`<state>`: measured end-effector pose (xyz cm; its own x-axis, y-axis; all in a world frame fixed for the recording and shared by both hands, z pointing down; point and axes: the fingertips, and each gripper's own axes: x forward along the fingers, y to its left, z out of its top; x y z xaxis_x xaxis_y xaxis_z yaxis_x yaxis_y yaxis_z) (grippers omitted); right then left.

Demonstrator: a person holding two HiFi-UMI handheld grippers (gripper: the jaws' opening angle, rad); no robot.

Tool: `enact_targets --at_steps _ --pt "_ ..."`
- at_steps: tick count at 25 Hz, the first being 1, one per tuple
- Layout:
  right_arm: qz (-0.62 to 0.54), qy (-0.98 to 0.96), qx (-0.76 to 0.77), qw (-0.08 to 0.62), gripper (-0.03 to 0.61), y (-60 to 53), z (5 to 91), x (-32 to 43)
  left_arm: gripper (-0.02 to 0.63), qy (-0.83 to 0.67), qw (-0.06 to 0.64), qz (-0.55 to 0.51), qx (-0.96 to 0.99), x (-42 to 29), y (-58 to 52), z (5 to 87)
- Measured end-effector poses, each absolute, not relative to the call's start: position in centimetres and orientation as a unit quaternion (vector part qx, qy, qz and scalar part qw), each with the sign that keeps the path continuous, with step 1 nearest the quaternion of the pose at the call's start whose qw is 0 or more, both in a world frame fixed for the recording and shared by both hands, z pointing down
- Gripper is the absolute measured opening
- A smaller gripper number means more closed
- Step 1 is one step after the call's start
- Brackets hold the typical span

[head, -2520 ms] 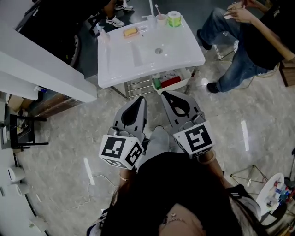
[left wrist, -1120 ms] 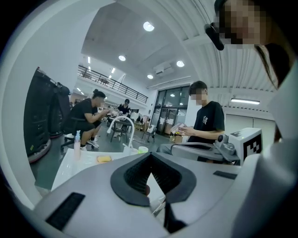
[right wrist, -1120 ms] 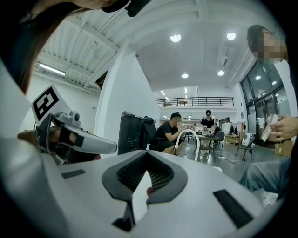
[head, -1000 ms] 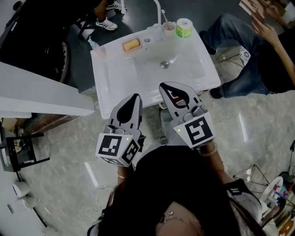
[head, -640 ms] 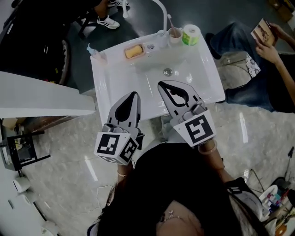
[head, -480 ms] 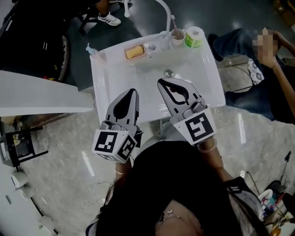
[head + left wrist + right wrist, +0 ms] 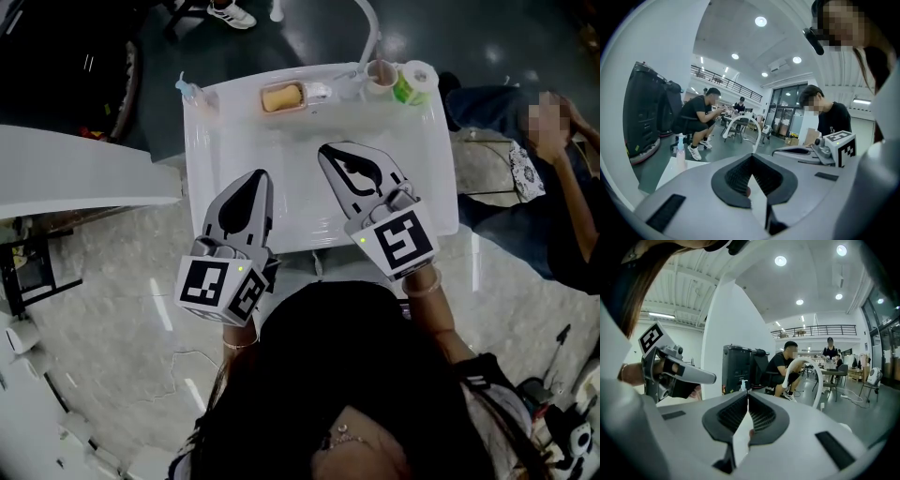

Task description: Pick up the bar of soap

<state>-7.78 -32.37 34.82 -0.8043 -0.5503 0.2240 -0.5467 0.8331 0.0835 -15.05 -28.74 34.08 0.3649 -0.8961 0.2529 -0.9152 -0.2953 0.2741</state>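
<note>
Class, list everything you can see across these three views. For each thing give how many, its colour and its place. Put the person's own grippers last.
sink: one, white, top centre of the head view
bar of soap: one, orange-yellow, on the sink's back rim, left of the tap
tap: one, white, arched, at the back of the sink
cup: one, pale, just right of the tap
roll: one, green and white, at the sink's back right corner
pump bottle: one, pale with a blue top, at the sink's back left corner
seated person: one, dark top and jeans, right of the sink
left gripper: one, grey, shut and empty, over the sink's front
right gripper: one, grey, shut and empty, over the basin
</note>
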Motion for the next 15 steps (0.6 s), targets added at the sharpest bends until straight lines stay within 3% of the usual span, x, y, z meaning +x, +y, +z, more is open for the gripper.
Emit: enact_targets --at_steps 15 --pt "-0.048 -0.930 0.275 0.240 0.012 -39.9 41.2 -12.7 -0.003 -0.524 0.218 0.039 0.823 -19.5 -33.3 36.6"
